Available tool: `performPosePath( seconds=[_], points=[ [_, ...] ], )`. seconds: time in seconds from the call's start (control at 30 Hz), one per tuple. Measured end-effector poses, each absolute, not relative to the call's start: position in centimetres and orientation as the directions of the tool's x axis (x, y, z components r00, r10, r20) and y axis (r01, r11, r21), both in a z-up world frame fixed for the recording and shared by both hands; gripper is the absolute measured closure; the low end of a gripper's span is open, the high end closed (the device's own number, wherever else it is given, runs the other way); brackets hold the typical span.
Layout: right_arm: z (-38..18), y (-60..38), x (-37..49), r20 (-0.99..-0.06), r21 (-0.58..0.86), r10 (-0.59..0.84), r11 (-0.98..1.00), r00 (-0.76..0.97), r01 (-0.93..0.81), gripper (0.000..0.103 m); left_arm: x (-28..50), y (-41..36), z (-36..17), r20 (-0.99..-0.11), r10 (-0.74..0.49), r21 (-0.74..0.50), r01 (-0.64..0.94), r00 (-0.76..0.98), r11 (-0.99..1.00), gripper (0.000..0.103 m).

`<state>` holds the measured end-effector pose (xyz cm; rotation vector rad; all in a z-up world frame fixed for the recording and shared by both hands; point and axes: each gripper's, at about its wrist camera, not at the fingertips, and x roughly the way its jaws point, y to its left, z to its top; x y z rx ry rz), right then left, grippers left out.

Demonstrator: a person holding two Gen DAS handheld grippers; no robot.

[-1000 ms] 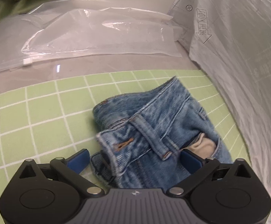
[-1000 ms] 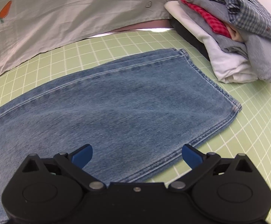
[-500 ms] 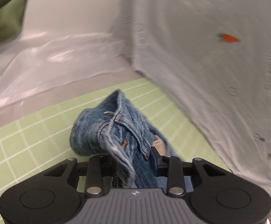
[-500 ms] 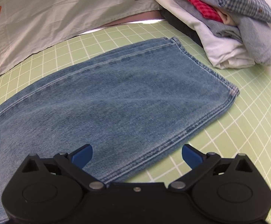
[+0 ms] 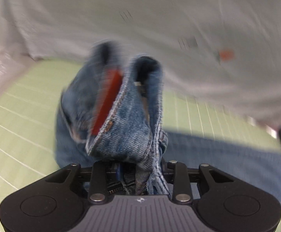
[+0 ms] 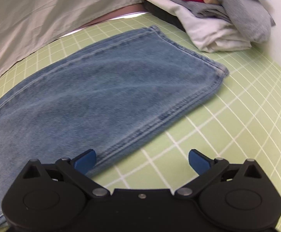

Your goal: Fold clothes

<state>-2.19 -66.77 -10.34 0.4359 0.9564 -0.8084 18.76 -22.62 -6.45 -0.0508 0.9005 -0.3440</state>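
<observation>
Between the left tool's (image 5: 140,171) closed-down jaws sits the jeans' (image 5: 121,131) bunched waistband.

Left gripper (image 5: 140,171) clamps bunched jeans waistband (image 5: 125,127) above green grid mat (image 5: 24,116), pale shirt (image 5: 159,29) behind.

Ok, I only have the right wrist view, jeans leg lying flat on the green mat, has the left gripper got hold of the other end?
Observer: Yes. The left gripper is shut on the waistband end of the jeans, lifted off the green mat.
Operator: Is the right gripper in the left view?
Observer: No. Past the raised denim it shows only the flat leg and a pale printed cloth.
Operator: Anything visible inside the waistband?
Observer: A red patch, too blurred to identify.
</observation>
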Motion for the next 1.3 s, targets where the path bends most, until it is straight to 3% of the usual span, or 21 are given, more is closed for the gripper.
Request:
performPosePath(
  seconds=[0.13, 0.2, 0.3, 0.4, 0.6, 0.77, 0.93, 1.07, 1.3],
  points=[
    [-10.9, -67.8, -3.6, -0.857, -0.006, -0.415, 0.601, 0.306, 0.799, 0.0, 17.5, -26.4, -9.1, -0.808, -0.251, -0.031, 0.386, 0.533, 0.922, 0.063],
    [-11.2, -68.1, -4.0, -0.861, -0.008, -0.416, 0.585, 0.292, 0.811, 0.0, 17.2, -27.2, -9.2, -0.808, -0.245, -0.002, 0.413, 0.536, 0.911, 0.05],
    [-11.5, -68.2, -4.5, -0.86, -0.003, -0.421, 0.57, 0.288, 0.822, 0.0, 17.3, -26.8, -8.6, -0.811, -0.311, -0.086, 0.425, 0.495, 0.901, 0.029],
    [-11.5, -68.2, -4.4, -0.859, -0.003, -0.423, 0.569, 0.289, 0.822, 0.0, 16.6, -26.2, -7.5, -0.789, -0.376, -0.158, 0.432, 0.485, 0.888, 0.028],
    [-11.4, -68.1, -4.4, -0.858, -0.003, -0.423, 0.57, 0.291, 0.821, 0.0, 16.3, -25.0, -4.1, -0.732, -0.386, -0.171, 0.397, 0.561, 0.902, 0.026],
    [-11.3, -68.1, -4.4, -0.857, -0.008, -0.426, 0.573, 0.29, 0.82, 0.0, 18.2, -22.5, -2.9, -0.725, -0.228, -0.092, 0.236, 0.65, 0.967, 0.025],
    [-11.3, -68.4, -4.3, -0.855, -0.006, -0.428, 0.575, 0.294, 0.818, 0.0, 21.7, -19.9, -4.1, -0.788, -0.047, -0.014, 0.058, 0.615, 0.998, 0.025],
    [-11.4, -68.5, -4.3, -0.851, -0.003, -0.43, 0.58, 0.303, 0.814, 0.0, 23.2, -21.3, -5.5, -0.82, -0.058, -0.016, 0.079, 0.569, 0.997, 0.025],
    [-11.2, -68.8, -4.5, -0.842, -0.001, -0.433, 0.6, 0.323, 0.8, 0.0, 22.5, -26.5, -7.4, -0.807, 0.078, 0.197, 0.143, 0.585, 0.97, 0.025]
  ],
)
